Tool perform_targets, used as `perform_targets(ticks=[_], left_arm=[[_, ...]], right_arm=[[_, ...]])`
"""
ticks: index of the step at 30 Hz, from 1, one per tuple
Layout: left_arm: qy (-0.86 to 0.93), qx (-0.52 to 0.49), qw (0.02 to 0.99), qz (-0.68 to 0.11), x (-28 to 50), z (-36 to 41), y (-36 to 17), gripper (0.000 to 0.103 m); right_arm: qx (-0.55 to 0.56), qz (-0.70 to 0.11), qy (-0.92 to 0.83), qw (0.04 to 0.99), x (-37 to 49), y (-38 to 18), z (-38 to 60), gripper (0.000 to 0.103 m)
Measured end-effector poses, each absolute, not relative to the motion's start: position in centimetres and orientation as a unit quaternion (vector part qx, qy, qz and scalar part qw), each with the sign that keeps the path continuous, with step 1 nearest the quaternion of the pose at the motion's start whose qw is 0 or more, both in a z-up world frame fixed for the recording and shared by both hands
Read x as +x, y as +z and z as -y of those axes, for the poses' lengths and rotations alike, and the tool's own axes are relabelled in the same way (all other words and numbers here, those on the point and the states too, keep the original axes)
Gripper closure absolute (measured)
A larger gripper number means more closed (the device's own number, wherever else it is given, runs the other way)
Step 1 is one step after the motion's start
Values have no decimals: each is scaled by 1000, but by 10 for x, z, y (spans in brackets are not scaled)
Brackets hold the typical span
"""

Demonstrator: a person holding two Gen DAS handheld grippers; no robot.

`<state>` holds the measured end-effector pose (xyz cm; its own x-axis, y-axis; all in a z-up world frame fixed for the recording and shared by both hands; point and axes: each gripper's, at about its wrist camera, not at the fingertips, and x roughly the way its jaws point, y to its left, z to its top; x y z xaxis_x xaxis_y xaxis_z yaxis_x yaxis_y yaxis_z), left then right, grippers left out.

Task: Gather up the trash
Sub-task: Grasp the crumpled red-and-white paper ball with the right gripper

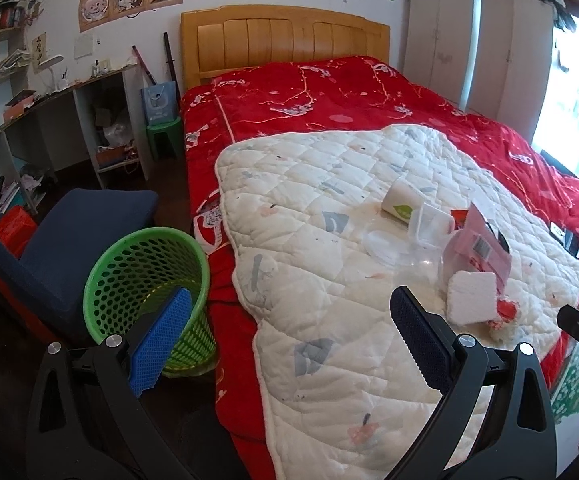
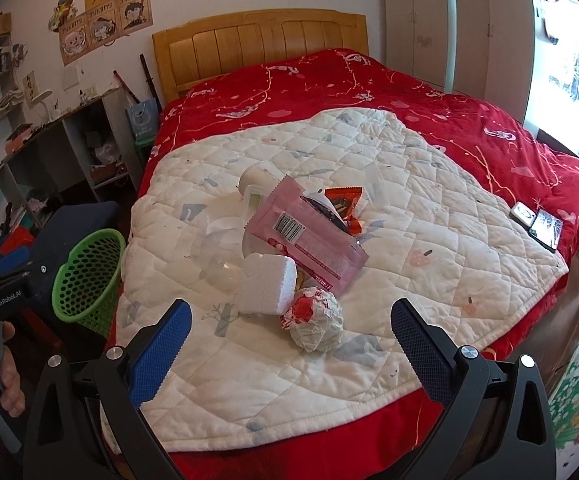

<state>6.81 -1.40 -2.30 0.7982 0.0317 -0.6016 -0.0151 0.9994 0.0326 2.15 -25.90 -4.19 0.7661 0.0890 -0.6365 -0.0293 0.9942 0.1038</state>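
Note:
A pile of trash lies on the white quilt on the bed: a crumpled paper ball, a white foam block, a pink wrapper, an orange wrapper, a paper cup and clear plastic lids. The foam block, pink wrapper and cup also show in the left wrist view. A green mesh bin stands on the floor left of the bed, also in the right wrist view. My right gripper is open, just short of the paper ball. My left gripper is open and empty, between bin and pile.
Two phones lie near the quilt's right edge. A blue chair stands behind the bin. Shelves line the left wall. A wardrobe and window are at the right. The wooden headboard is at the far end.

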Motion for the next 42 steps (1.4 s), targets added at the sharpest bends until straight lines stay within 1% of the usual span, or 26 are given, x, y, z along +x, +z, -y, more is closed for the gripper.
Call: perform_targets(ticks=[9, 20, 21, 24, 26, 30, 32, 34, 35, 37, 39, 42], left_arm=[[17, 21, 941, -336, 86, 11, -32, 5], [-10, 20, 934, -357, 100, 17, -44, 5], [-20, 19, 932, -360, 101, 20, -46, 5], [-39, 21, 931, -363, 103, 28, -49, 6], [-62, 16, 928, -368, 105, 34, -51, 6], [-114, 12, 920, -375, 113, 52, -56, 6], [-143, 14, 914, -378, 120, 63, -60, 6], [-166, 16, 908, -384, 129, 76, -66, 6], [-181, 12, 903, -390, 136, 81, -70, 6], [-189, 3, 895, -404, 146, 88, -77, 6], [-207, -11, 885, -416, 154, 93, -84, 6], [-222, -8, 875, -430, 169, 106, -96, 9]], right_arm=[[25, -374, 50, 926, 52, -60, 259, 6], [22, -410, 57, 910, 69, -99, 268, 8], [23, -413, 55, 909, 72, -102, 269, 9], [26, -421, 63, 904, 81, -110, 271, 19], [25, -427, 63, 902, 86, -115, 272, 21], [37, -437, 72, 896, 92, -121, 274, 34], [42, -437, 72, 896, 92, -122, 276, 38], [50, -437, 76, 895, 91, -123, 278, 46], [52, -437, 77, 895, 90, -123, 279, 47], [51, -437, 77, 895, 89, -122, 280, 53], [53, -435, 77, 895, 86, -121, 282, 53], [55, -434, 75, 896, 83, -120, 286, 54]])
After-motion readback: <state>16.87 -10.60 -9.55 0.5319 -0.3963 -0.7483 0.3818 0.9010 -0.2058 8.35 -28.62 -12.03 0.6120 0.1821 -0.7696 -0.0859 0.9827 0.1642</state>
